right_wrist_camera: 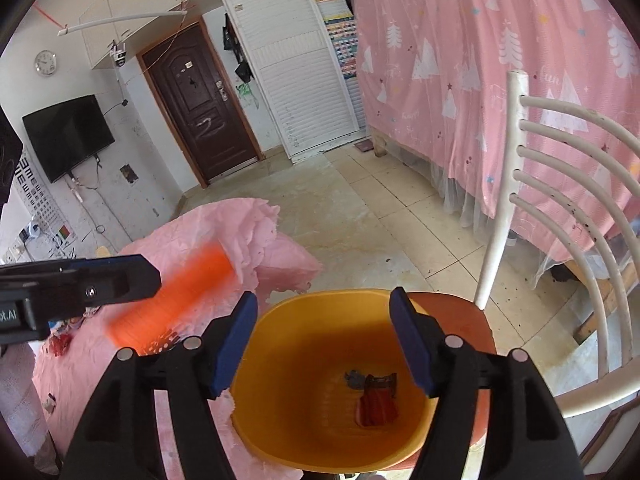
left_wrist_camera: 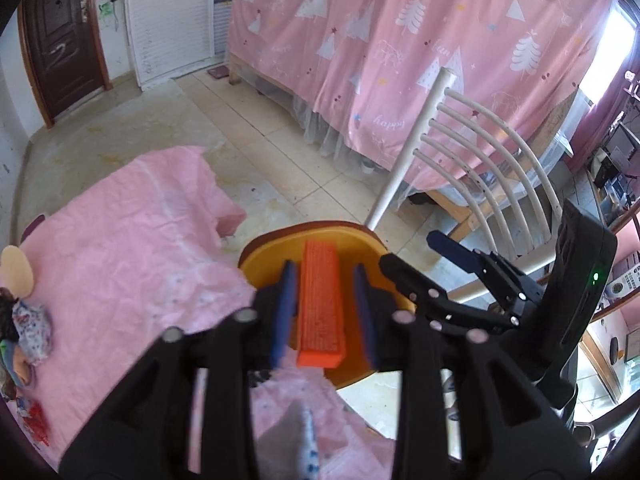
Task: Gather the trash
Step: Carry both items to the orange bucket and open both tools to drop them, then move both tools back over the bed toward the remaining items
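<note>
An orange block (left_wrist_camera: 321,304) lies between the fingers of my left gripper (left_wrist_camera: 325,312), with small gaps showing on both sides, so the grip is uncertain. It hovers near the rim of a yellow bin (left_wrist_camera: 264,256). In the right wrist view the block (right_wrist_camera: 172,300) is blurred, left of the bin (right_wrist_camera: 280,400). My right gripper (right_wrist_camera: 324,344) is open and empty above the bin, which holds a red wrapper (right_wrist_camera: 376,404) and a grey scrap (right_wrist_camera: 354,378). The right gripper also shows in the left wrist view (left_wrist_camera: 416,256).
The bin stands on an orange chair seat (right_wrist_camera: 468,312) with a white slatted back (right_wrist_camera: 568,184). A pink cloth covers the table (left_wrist_camera: 120,248), with small toys and red scraps (left_wrist_camera: 36,424) at its left. A pink-curtained bed (left_wrist_camera: 420,60) stands behind.
</note>
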